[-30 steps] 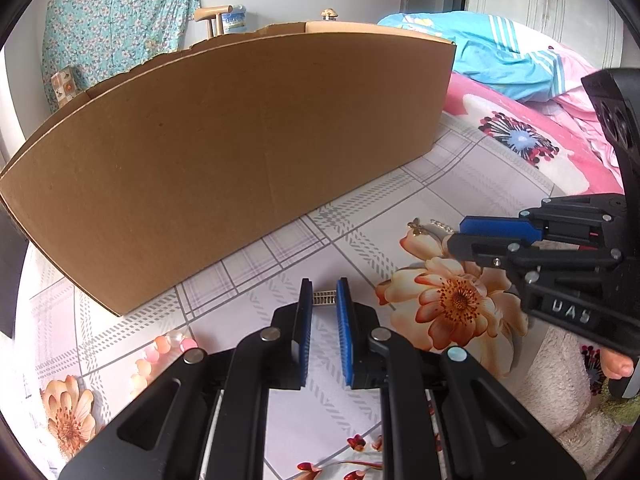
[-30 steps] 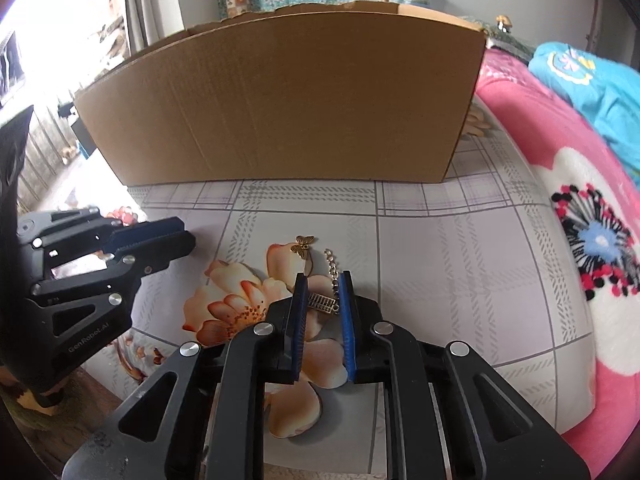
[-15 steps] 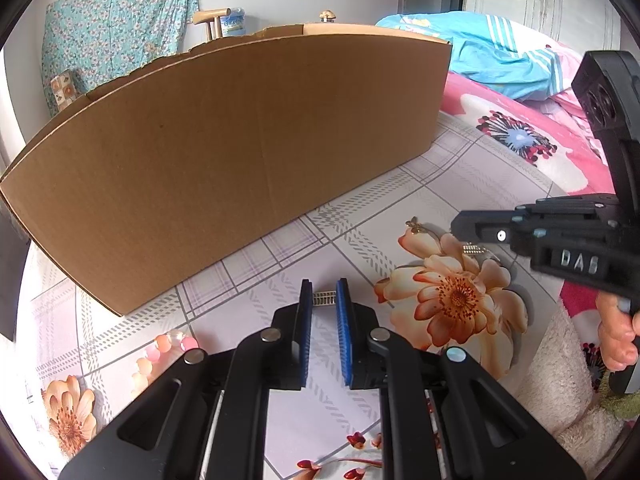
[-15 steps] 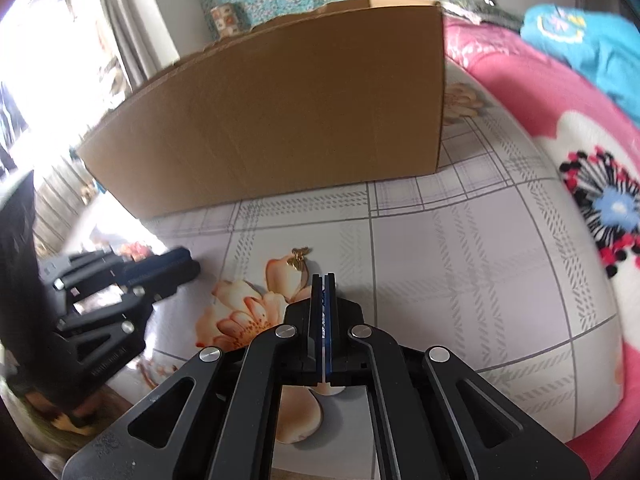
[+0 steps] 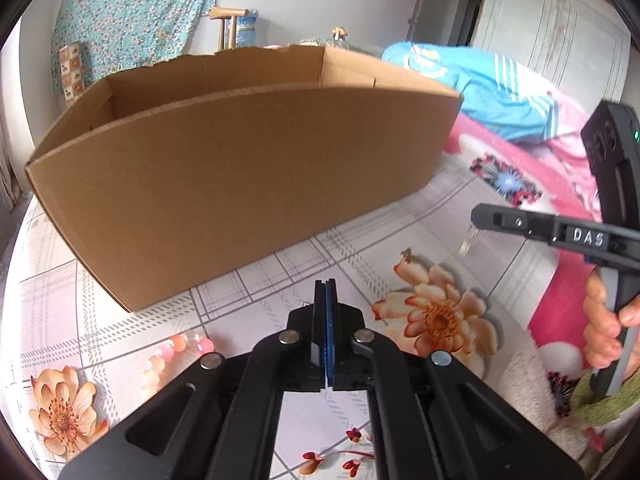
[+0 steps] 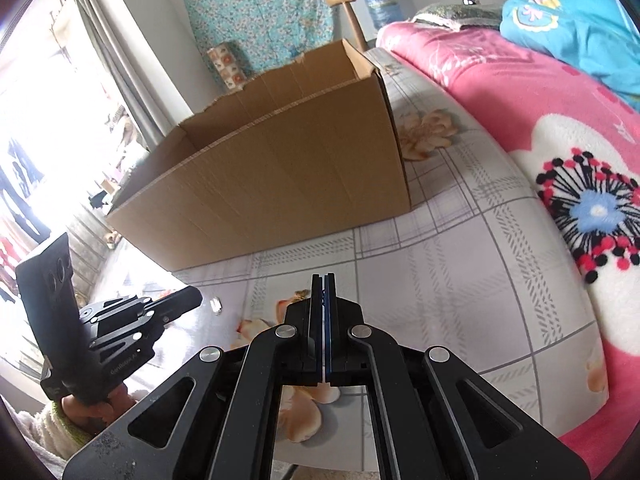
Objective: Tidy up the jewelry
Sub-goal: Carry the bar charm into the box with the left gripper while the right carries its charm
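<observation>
An open brown cardboard box (image 5: 240,176) stands on the floral tablecloth; it also shows in the right wrist view (image 6: 280,176). My left gripper (image 5: 330,286) is shut, raised above the cloth; a small silver piece (image 6: 216,305) hangs beneath its tip (image 6: 192,298) in the right wrist view. My right gripper (image 6: 323,280) is shut on a gold chain, which dangles below its tip (image 5: 480,216) as small links (image 5: 467,242) in the left wrist view. A gold butterfly charm (image 5: 407,257) shows lower down. A pink bead bracelet (image 5: 176,350) lies on the cloth at lower left.
A pink floral blanket (image 6: 560,128) and a blue garment (image 5: 480,80) lie on the bed to the right. A window with curtains (image 6: 60,100) is at the left. The tablecloth (image 6: 440,280) stretches between the box and me.
Both grippers closed, the right first on the chain, the left on the small silver piece. Both then rose, so the box's inside came into view. The chain lifted off the cloth.
</observation>
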